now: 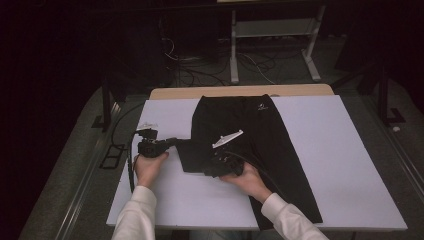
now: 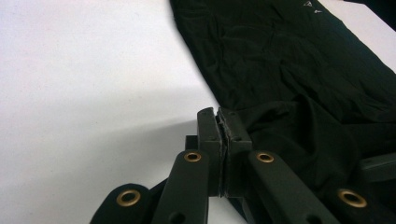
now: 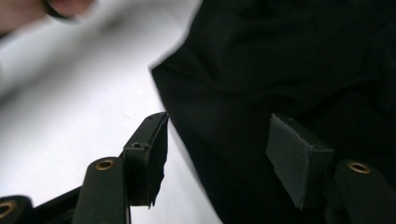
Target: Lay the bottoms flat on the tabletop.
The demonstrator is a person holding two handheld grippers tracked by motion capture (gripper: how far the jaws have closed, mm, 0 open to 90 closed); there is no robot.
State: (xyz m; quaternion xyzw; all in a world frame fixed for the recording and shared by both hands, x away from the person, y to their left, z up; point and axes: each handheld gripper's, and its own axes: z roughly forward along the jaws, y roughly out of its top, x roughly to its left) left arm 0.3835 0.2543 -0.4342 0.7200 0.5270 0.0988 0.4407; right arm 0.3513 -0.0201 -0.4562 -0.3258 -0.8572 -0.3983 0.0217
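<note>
On the white board [image 1: 320, 165] that covers the table, a pair of black trousers [image 1: 260, 125] lies flat, with the waist at the far edge and one leg running toward the near right corner. A small white logo [image 1: 262, 106] sits near the waistband. The other leg is folded up, and its end lies beside the left gripper [image 1: 176, 142].

In the left gripper view, the left gripper [image 2: 223, 122] has its jaws pressed fully together, and a thin edge of the black fabric [image 2: 299, 70] seems to be pinched between the pads at the hem of the folded leg. The left hand [image 1: 149, 165] holds this gripper at the left edge of the garment.

In the right gripper view, the right gripper [image 3: 217, 154] has its jaws partly apart. The left pad stands over the white board just beside the cloth edge, and the right pad stands over the dark cloth. The pads do not press on anything. The right hand [image 1: 250, 181] rests on the trousers near the folded part, close to the left gripper. A grey three-cornered plate [image 1: 227, 138] sits on top of the right gripper.
</note>
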